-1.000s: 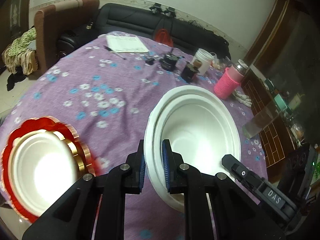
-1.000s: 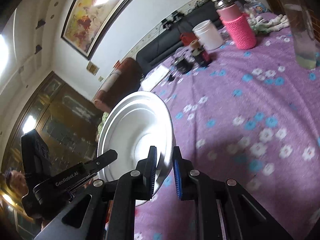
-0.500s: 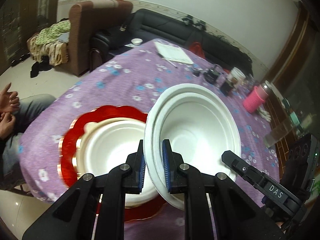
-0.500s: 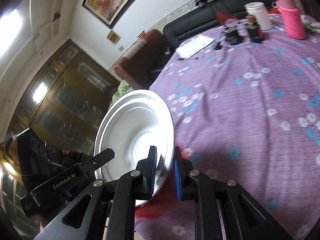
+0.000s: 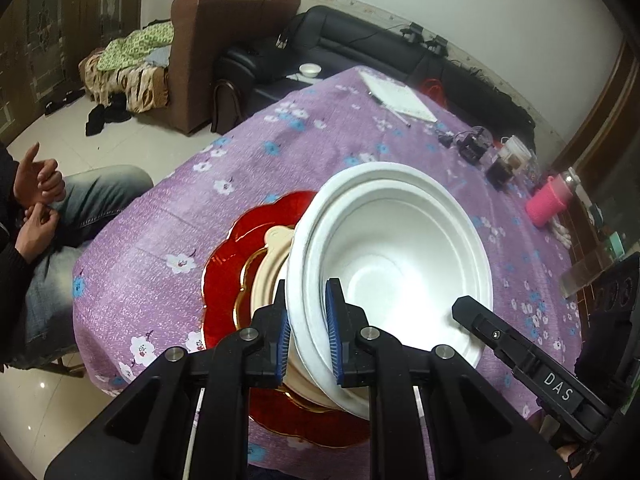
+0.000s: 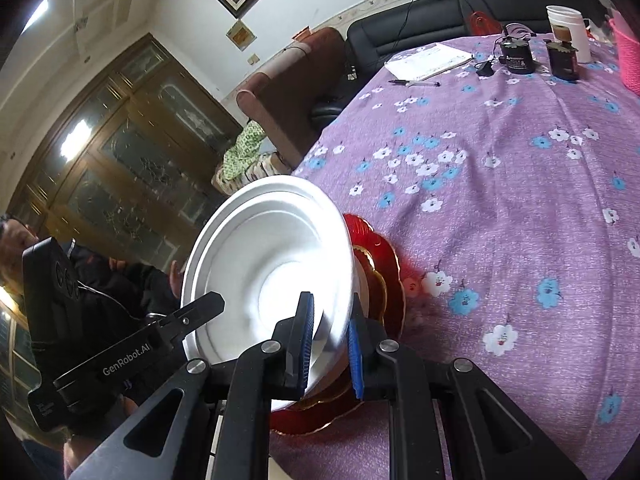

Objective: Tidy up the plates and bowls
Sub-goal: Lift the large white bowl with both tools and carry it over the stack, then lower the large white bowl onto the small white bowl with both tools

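Both grippers are pinching the white bowl's (image 5: 400, 256) rim, left gripper (image 5: 306, 334) and right gripper (image 6: 328, 344) opposite, holding it tilted over the red plate (image 5: 232, 264), perhaps just touching the cream dish (image 5: 272, 264) there.

Both views are fisheye, so walls and door frames bow hard toward black, vignetted corners. Indoor light is moderate and cool. In the right wrist view, bright patches glow top left — on the ceiling and reflected in the cabinet glass (image 6: 120, 160). The white bowl (image 5: 400, 264) is overexposed, its inner surface blown to plain white, worst near its centre. The purple tablecloth (image 6: 520, 184) is sharp; the red plate (image 6: 390, 268) beside the bowl looks smeared, perhaps motion blur.
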A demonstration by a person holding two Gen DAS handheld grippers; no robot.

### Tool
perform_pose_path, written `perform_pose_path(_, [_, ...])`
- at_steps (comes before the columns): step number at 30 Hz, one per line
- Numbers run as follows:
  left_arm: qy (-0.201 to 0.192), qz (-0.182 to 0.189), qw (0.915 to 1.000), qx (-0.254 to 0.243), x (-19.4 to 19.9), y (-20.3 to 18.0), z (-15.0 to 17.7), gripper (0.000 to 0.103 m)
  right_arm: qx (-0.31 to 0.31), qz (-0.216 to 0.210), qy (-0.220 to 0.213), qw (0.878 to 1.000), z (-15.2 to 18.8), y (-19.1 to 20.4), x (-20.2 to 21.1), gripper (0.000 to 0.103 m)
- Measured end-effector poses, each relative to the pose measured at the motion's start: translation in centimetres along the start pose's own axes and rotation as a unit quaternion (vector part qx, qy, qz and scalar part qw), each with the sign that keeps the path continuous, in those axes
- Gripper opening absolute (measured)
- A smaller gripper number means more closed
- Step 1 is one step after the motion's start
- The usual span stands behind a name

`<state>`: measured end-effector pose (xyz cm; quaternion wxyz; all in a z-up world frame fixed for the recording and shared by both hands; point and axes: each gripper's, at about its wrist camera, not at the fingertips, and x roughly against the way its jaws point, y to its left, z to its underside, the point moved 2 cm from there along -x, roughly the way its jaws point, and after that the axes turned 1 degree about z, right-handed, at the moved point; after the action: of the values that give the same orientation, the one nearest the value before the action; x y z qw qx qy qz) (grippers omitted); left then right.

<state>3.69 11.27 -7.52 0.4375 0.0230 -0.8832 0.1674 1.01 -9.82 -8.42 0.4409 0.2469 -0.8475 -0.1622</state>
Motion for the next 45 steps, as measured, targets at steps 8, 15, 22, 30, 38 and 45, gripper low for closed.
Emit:
perform_pose_path(8, [0.008, 0.003, 1.0, 0.003, -0.6, 1.1, -0.1, 0.015, 0.005, 0.016, 0.007, 1.0, 0.3, 0.4, -1.7, 0.015])
perform_pose_path(15, [0.007, 0.005, 1.0, 0.005, -0.6, 1.5, -0.1, 0.015, 0.011, 0.018, 0.006, 1.0, 0.4, 0.8, -1.9, 0.015])
perform_pose_path(22, [0.003, 0.001, 1.0, 0.002, -0.3, 1.5, 0.1, 0.015, 0.007, 0.013, 0.011, 1.0, 0.3, 0.7, -2.0, 0.015])
perform_pose_path(30, [-0.004, -0.004, 1.0, -0.002, 0.1, 1.5, 0.1, 0.015, 0.006, 0.01, 0.011, 1.0, 0.3, 0.6, -2.1, 0.015])
perform_pose_path(38, [-0.007, -0.005, 1.0, -0.001, 0.2, 1.8, 0.0, 0.014, 0.007, 0.009, 0.012, 1.0, 0.3, 0.9, -2.3, 0.015])
perform_pose_path(45, [-0.006, -0.004, 1.0, 0.001, 0.2, 2.0, -0.1, 0.015, 0.006, 0.007, 0.012, 1.0, 0.3, 1.0, -2.3, 0.015])
